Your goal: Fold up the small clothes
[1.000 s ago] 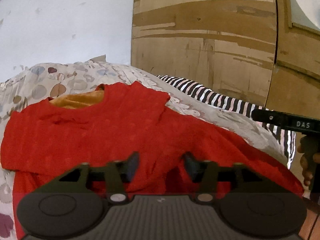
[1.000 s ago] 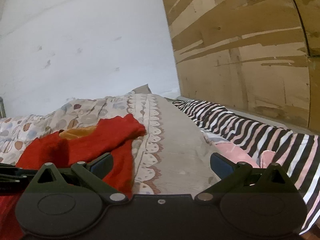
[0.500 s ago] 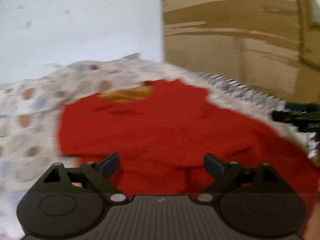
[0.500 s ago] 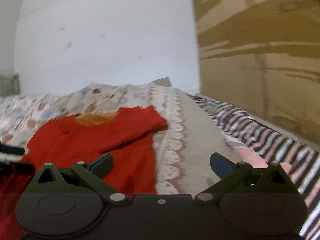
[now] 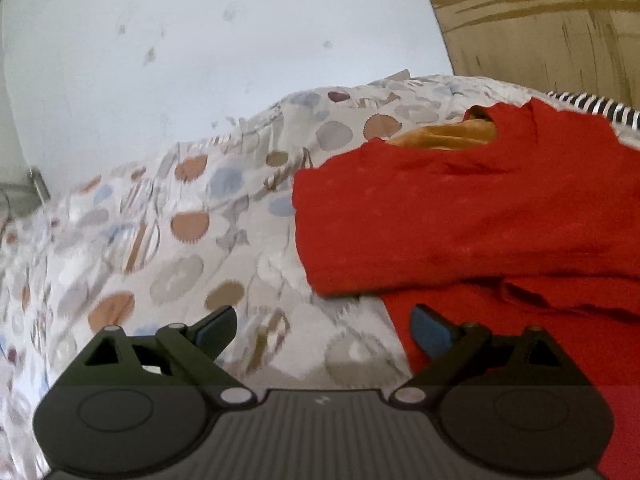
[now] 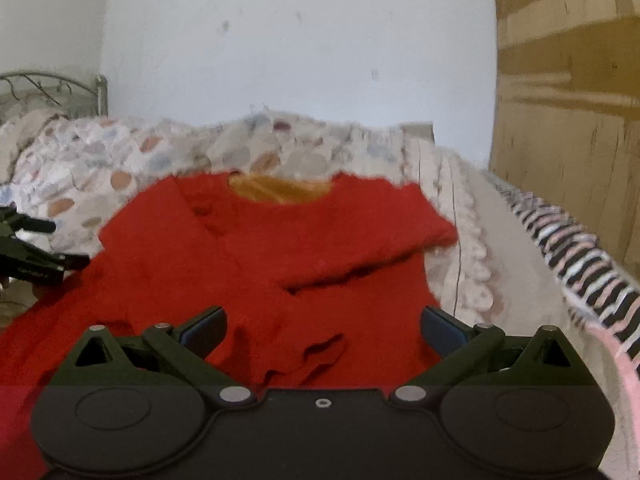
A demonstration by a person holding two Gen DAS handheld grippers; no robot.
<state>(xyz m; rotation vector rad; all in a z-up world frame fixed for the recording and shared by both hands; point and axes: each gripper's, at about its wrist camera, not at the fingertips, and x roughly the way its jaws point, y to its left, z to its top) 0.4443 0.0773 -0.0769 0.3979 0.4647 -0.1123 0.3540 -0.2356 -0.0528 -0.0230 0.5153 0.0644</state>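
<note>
One bed frame (image 6: 60, 88), right view only

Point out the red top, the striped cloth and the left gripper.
red top (image 6: 304, 248), right wrist view, on its chest.
striped cloth (image 6: 584, 264), right wrist view, on its stripes.
left gripper (image 5: 323, 326), left wrist view, midway between its open fingertips.

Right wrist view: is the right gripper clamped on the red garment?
No. The right gripper stands wide open above the red garment, with neither pad pressing on the cloth.
</note>
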